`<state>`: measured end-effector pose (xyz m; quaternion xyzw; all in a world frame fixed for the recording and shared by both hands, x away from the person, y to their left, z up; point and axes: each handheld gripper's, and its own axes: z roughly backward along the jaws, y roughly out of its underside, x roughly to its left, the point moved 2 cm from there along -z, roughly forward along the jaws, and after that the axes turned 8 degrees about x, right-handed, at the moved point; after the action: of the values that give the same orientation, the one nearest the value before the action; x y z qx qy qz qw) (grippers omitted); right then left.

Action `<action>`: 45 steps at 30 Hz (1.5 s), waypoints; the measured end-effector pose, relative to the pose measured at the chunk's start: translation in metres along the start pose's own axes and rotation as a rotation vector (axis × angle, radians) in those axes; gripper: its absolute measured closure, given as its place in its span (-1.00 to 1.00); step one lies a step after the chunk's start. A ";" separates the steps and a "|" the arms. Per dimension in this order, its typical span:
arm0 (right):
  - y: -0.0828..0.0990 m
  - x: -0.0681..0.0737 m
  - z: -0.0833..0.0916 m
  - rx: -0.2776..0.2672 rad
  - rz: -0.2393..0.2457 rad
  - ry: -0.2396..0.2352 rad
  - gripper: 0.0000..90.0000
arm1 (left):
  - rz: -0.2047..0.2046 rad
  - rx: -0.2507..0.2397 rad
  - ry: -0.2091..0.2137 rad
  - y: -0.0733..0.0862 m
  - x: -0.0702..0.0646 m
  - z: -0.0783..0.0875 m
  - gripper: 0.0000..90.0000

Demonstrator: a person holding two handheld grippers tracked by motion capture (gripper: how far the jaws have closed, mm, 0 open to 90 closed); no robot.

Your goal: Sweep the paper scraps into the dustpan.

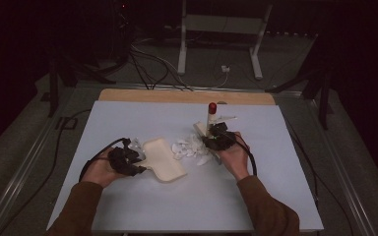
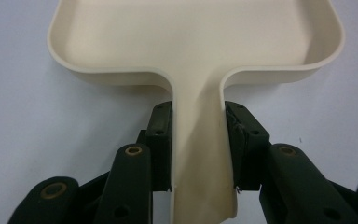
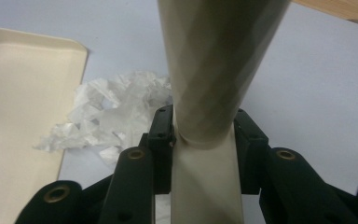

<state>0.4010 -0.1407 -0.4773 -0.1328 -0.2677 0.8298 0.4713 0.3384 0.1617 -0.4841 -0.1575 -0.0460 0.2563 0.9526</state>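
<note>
Two tools are held over the white surface [image 1: 128,206], and between them lies the thing they seem meant for; the cream dustpan [image 1: 163,158] rests flat, its open mouth turned toward the heap of crumpled white paper scraps [image 1: 189,147] just beside it, so I judge it is placed to receive them. The left gripper [image 1: 128,160] has its jaws clenched on the dustpan's narrow handle, one jaw on each side (the left gripper view makes this plain); the left forearm comes in low and the hand lies close to the surface, which keeps the pan steady. The right gripper [image 1: 219,140] grasps the pale handle of a brush [image 3: 214,70] on the far side of the scraps from the pan, probably so that a stroke would push them into it; the right hand is raised a little and angled inward. Behind stands a small bottle with a red cap [image 1: 211,114], apart from the work.
</note>
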 end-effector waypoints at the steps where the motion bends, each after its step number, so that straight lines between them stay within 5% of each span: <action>1: 0.000 0.001 0.000 0.001 0.004 -0.001 0.47 | 0.001 -0.002 0.000 0.000 0.000 0.000 0.48; 45: -0.006 0.039 -0.009 0.015 0.088 -0.029 0.46 | -0.009 0.002 0.018 -0.005 -0.002 -0.002 0.48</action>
<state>0.3898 -0.1023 -0.4801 -0.1289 -0.2620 0.8537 0.4313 0.3388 0.1562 -0.4846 -0.1585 -0.0376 0.2507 0.9542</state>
